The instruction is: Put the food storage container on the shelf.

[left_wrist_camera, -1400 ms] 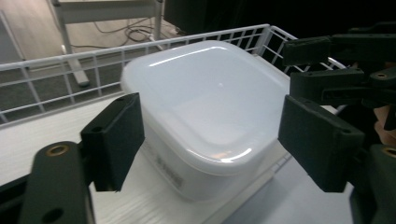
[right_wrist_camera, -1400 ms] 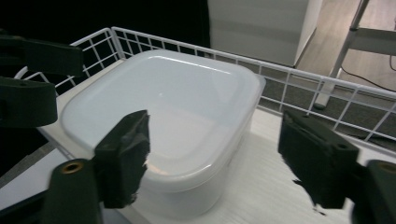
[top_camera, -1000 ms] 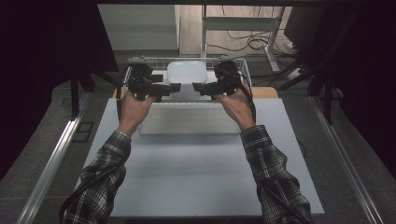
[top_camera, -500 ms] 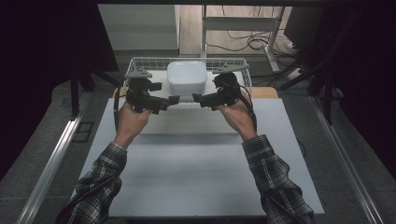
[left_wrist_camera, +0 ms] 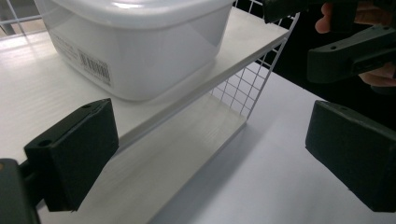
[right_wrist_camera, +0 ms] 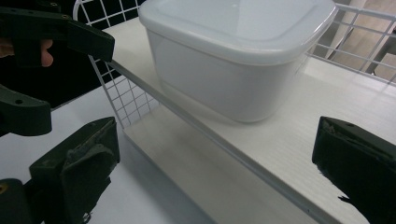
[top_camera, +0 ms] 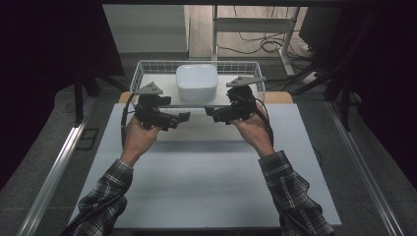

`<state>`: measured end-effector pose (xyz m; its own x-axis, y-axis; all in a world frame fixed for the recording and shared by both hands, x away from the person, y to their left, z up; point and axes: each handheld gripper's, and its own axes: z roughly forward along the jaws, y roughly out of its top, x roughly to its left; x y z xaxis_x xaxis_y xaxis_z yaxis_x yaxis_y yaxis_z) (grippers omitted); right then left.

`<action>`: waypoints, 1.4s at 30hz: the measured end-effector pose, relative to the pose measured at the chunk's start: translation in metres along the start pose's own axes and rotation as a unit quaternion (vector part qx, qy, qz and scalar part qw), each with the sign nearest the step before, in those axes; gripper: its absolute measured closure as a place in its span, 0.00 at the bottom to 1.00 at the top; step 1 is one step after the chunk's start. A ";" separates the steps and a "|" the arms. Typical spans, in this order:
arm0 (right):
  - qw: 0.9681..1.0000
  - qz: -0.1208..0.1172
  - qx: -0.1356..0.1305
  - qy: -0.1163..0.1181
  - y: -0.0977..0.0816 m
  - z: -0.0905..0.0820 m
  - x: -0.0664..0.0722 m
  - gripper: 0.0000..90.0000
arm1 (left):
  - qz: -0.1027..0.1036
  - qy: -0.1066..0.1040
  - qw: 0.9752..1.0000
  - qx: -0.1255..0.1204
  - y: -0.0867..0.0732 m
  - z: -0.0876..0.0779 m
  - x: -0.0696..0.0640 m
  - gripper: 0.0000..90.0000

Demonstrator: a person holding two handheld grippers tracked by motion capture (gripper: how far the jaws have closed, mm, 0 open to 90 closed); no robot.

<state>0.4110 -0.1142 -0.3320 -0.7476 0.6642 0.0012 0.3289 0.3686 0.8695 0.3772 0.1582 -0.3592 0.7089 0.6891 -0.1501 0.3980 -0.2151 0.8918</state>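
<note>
the white lidded container [top_camera: 196, 82] sits on the shelf board [top_camera: 167, 91] in the wire basket [top_camera: 142, 71] at the surface's far edge. left tongs [top_camera: 186, 116], just opened, and right tongs [top_camera: 208, 111] gape empty; placing looks done, retreat remains.

Cables [top_camera: 255, 46] on floor, perhaps desk legs [top_camera: 215, 29]

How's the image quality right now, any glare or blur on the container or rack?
High view: dim, dark surroundings, lidded white plastic container bright but readable. Left gripper view: sharp, glare on the container's lid edge, barcode legible. Right gripper view: soft lid sheen, white wire rack crisp.
</note>
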 end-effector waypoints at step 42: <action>0.999 -0.037 0.000 0.014 -0.058 -0.021 0.028 0.01 | 0.013 0.000 1.000 0.025 -0.066 -0.007 -0.032 0.02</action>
<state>0.3591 -0.1310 -0.3720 -0.7861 0.6161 -0.0493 0.2721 0.4167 0.8674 0.3247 0.1552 -0.4104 0.7192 0.6831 -0.1266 0.4079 -0.2676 0.8729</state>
